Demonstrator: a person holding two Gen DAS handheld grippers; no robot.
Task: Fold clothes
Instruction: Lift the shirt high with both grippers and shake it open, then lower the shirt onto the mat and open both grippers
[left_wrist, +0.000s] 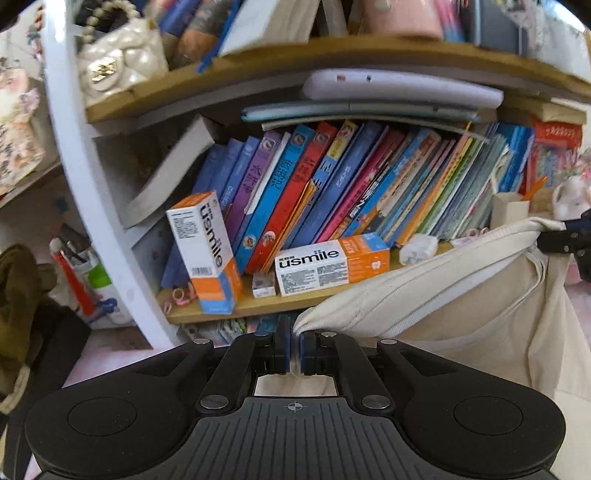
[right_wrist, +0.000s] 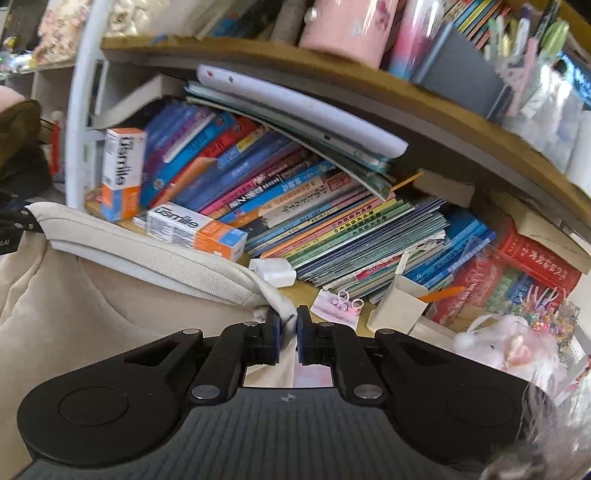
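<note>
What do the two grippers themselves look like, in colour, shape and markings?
Both look alike. The left gripper and the right gripper have matte black bodies with a ribbed centre panel, a small crosshair mark, and a round disc on each side. Black link arms with silver screw heads lead to two short fingers with blue pads. No cables or sleeves are visible.

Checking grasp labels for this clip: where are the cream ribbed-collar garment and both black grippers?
Cream ribbed-collar garment (left_wrist: 461, 295), left wrist view, on its hanging body.
Black left gripper (left_wrist: 294, 332), left wrist view, midway between fingertips, pinching fabric.
Black right gripper (right_wrist: 289, 317), right wrist view, midway between fingertips, pinching fabric.
</note>
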